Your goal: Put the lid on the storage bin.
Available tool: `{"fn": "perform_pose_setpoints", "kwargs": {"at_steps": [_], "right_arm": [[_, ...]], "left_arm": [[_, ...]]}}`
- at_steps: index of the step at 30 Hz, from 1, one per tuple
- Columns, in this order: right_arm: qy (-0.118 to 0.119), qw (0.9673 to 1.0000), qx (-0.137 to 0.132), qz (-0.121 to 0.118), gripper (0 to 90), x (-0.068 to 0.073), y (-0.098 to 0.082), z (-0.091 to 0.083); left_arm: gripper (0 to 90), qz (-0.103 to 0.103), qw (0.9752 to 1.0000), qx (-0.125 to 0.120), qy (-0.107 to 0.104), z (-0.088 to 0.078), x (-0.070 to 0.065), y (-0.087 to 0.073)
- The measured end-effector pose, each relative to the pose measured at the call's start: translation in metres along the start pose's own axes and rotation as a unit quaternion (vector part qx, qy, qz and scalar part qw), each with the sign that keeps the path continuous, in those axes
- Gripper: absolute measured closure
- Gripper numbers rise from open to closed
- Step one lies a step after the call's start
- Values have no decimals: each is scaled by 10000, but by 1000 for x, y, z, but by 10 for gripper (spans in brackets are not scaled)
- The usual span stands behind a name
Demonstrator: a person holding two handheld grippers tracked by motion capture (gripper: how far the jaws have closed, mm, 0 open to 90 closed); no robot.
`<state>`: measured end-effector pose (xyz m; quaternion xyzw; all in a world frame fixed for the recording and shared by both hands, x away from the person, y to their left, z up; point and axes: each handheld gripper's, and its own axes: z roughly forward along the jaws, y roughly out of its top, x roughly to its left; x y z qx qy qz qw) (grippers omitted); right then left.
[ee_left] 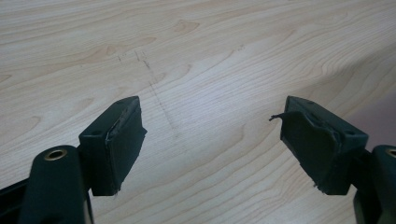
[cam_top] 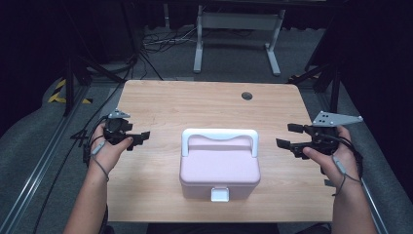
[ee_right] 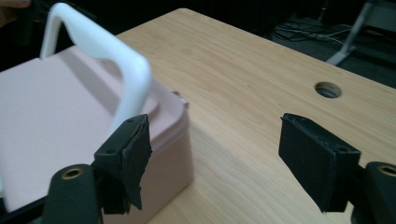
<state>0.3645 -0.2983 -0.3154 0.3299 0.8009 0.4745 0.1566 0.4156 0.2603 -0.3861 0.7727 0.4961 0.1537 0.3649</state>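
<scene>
Pink lidded box [cam_top: 219,168] sits at the middle of the wooden table [cam_top: 204,100], toward the near edge, lid down, white latch [cam_top: 219,195] on its front face apparently fastened. White handle [cam_top: 219,136] stands upright over the rear of the lid. Left gripper [cam_top: 138,138] is held low at the table's left side, well apart from the box, jaws spread and empty; the left gripper view looks past the two pads at bare wood grain [ee_left: 196,84]. Right gripper [cam_top: 290,135] is held at the right side, pointing in toward the box, jaws likewise wide apart with nothing between them. In the right gripper view the box corner [ee_right: 177,121] and handle [ee_right: 121,60] lie near its left jaw, not touching as far as can be told; the table's cable hole [ee_right: 328,89] shows beyond. Judgement: work on the box has not started. Nothing is gripped, lid shut, latch untouched, box square on the table. Everything is left: closing in on the box, taking hold of handle or latch, then opening or lifting it.
</scene>
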Motion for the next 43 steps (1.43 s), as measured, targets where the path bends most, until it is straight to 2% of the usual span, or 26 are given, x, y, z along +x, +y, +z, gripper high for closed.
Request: {"fn": "perform_pose_setpoints", "kwargs": {"at_steps": [3,5,12,13,18,24,27,31,34,37,40,43], "right_arm": [[-125,9999,72,57,252,-6,-4,1],[-362,9988,276,153,251,-16,-10,5],[-550,9965,539,324,251,-33,-23,15],[-607,9955,640,361,242,-39,-28,21],[-564,9957,668,318,232,-49,-39,32],[-480,9958,727,274,215,-62,-59,59],[-500,9948,834,315,210,-64,-66,67],[-551,9909,1167,393,219,-69,-80,81],[-555,9858,1493,535,228,-70,-88,87],[-559,9835,1624,562,224,-70,-95,94],[-557,9826,1677,576,218,-70,-98,98],[-484,9850,1558,569,216,-68,-99,101]], "left_arm": [[220,35,10000,1,40,1,1,0],[220,39,10000,6,45,1,1,0],[220,63,9999,67,58,3,3,-1],[219,77,9999,80,75,5,4,-1],[219,33,9999,131,60,10,7,-4],[222,27,9998,172,-16,16,8,-6],[221,35,9999,154,-37,19,9,-6],[221,72,9994,331,-67,28,9,-7],[220,69,9992,377,-109,31,8,-7],[220,98,9988,460,-145,34,6,-6],[219,115,9984,509,-211,36,4,-6],[230,111,9973,638,-337,38,0,-4]]}}
